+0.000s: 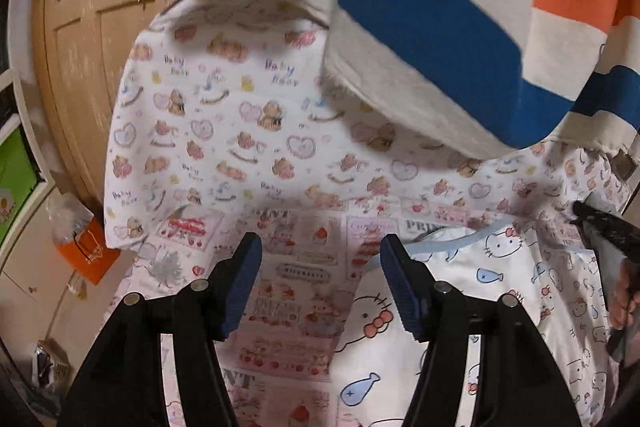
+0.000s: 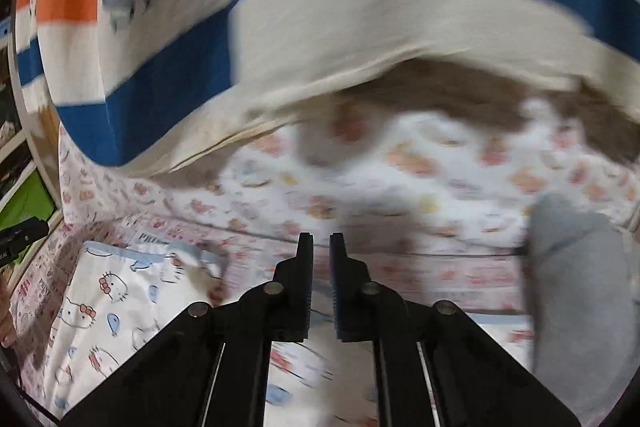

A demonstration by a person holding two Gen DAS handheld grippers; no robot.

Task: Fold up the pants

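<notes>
The striped pants [image 1: 432,39], cream with blue and orange bands, are hanging in the air above the bed [image 1: 224,131], filling the top of both views with two leg ends dangling toward the far edge; who or what is holding them up is not showing. The left gripper [image 1: 320,283] is hovering low over the bed's near edge with its jaws spread wide and nothing between them, while the right gripper [image 2: 321,287] is hovering with its jaws nearly pressed together, a thin gap showing and no cloth in it. The likely trouble, I judge, is that the swinging, blurred fabric is dropping in a heap, legs crossing or bunching over the Hello Kitty pillow [image 1: 472,307] at the near edge rather than lying flat, so any fold is starting crooked. Counting: one pair of pants, two grippers, one printed pillow, one grey cloth [image 2: 580,291] at the bed's right edge, one orange bag [image 1: 90,251] beside the bed.
</notes>
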